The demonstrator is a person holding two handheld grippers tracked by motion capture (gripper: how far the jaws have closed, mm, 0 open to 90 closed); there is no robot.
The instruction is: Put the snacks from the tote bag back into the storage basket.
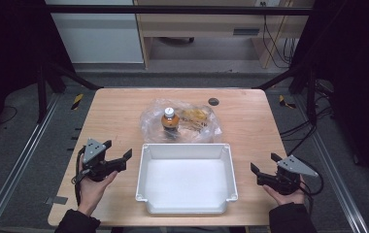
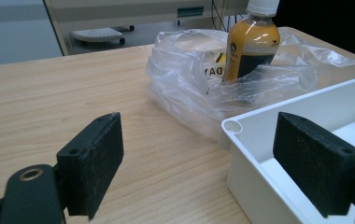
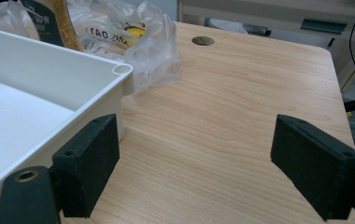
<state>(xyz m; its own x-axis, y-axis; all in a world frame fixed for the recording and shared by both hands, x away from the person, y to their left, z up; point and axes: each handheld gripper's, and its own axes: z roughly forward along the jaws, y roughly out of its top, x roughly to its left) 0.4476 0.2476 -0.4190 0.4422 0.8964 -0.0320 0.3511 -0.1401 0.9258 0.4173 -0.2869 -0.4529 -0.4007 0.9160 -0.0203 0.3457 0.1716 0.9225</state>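
A clear plastic bag (image 1: pixel 149 124) lies at the table's middle, behind a white bin (image 1: pixel 185 151). Inside the bag an orange bottle (image 1: pixel 170 121) with a white cap stands upright, next to a yellow packet (image 1: pixel 195 118). My left gripper (image 1: pixel 118 149) is open, left of the bin, and holds nothing. My right gripper (image 1: pixel 264 162) is open, right of the bin, also with nothing in it. In the left gripper view the bottle (image 2: pixel 252 46) and bag (image 2: pixel 189 79) lie beyond the open gripper (image 2: pixel 199 140) and the bin's corner (image 2: pixel 232 126). The right gripper view has the bin (image 3: pixel 73 58) left of the open gripper (image 3: pixel 196 140).
A dark round grommet (image 1: pixel 213 101) sits in the tabletop near the far edge, right of the bag. The wooden table (image 1: pixel 250 121) has bare surface on both sides of the bin. Black frame posts and cables stand beyond the table's far corners.
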